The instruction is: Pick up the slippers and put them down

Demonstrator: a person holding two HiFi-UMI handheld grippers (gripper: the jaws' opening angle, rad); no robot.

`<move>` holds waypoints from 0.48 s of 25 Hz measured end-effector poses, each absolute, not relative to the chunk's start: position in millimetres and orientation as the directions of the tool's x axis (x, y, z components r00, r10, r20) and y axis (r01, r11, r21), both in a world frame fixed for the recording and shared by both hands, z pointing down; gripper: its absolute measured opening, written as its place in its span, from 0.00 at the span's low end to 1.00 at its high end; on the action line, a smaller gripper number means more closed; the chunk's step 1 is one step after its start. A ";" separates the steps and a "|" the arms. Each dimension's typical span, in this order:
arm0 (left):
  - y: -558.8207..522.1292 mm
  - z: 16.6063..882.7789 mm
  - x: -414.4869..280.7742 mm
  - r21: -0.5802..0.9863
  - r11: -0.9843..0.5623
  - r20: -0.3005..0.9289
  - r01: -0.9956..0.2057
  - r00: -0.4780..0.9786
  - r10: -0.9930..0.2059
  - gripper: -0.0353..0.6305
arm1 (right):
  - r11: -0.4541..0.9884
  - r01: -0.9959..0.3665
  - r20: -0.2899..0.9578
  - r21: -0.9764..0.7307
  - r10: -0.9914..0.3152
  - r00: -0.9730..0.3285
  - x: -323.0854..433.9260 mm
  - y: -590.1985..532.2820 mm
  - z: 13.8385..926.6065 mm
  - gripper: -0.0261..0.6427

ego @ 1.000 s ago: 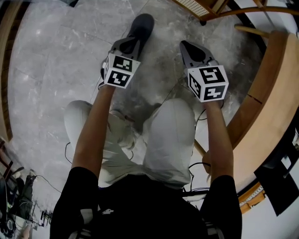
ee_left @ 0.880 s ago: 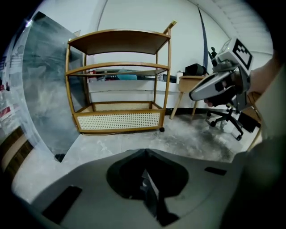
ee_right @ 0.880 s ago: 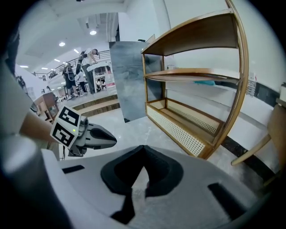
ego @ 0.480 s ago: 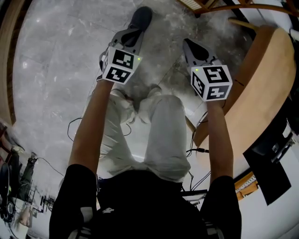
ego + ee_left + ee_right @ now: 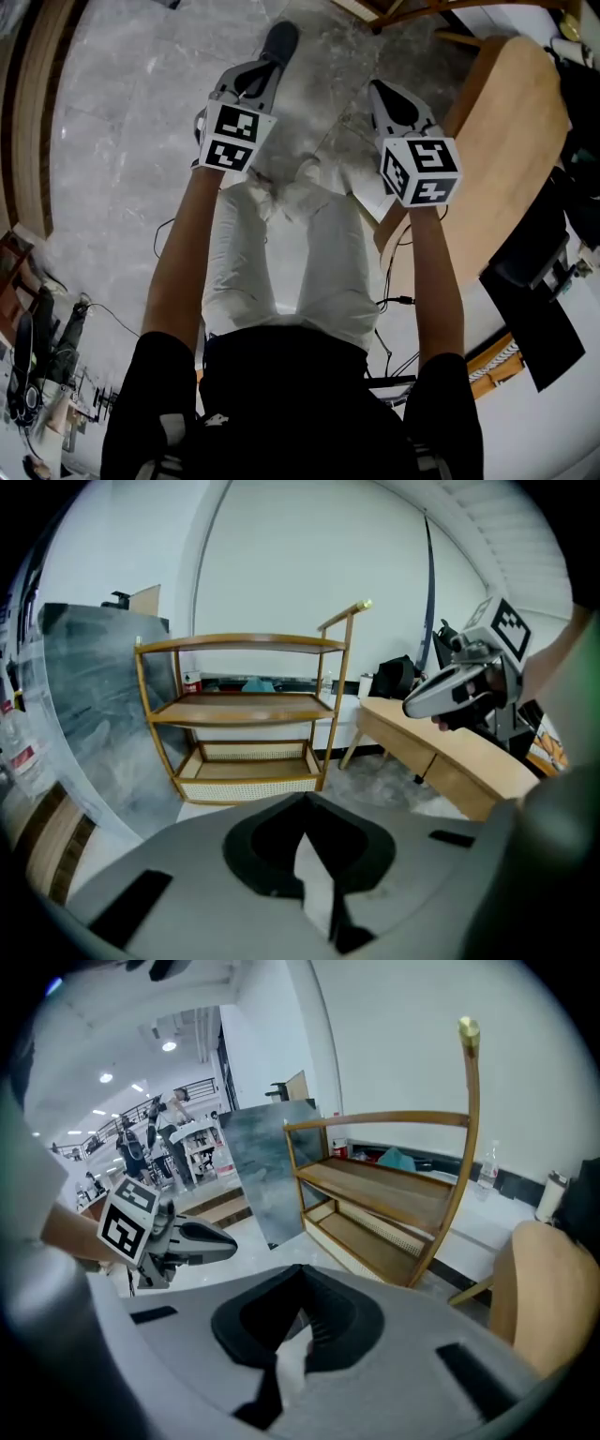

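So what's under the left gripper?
One end of a dark slipper shows past the tip of the left gripper. The gripper covers its other end, so contact can't be told.

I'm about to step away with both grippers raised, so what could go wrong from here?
1. The dark slipper appears to lie on the floor just ahead of the person's feet; a step forward could kick it or trip on it.
2. The right gripper hangs close beside the wooden table; a swing to that side might strike it.
3. Cables trail on the floor near the legs, a possible snag.
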State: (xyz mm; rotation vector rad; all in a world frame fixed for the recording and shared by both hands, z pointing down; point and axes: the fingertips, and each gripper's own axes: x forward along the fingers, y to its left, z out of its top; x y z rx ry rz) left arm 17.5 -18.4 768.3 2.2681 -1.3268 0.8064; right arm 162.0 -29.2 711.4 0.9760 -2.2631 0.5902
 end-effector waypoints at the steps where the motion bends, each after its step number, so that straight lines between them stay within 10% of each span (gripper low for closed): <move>1: -19.4 752.2 20.8 0.040 -0.480 0.649 -0.876 0.389 -0.654 0.06 | 0.627 -0.761 0.669 -0.165 -0.496 -0.553 164.1 -29.7 696.3 0.04; 12: -24.8 582.9 32.3 0.026 -0.523 0.617 -0.852 0.426 -0.662 0.06 | 0.572 -0.793 0.645 -0.208 -0.530 -0.551 178.0 -22.1 556.7 0.04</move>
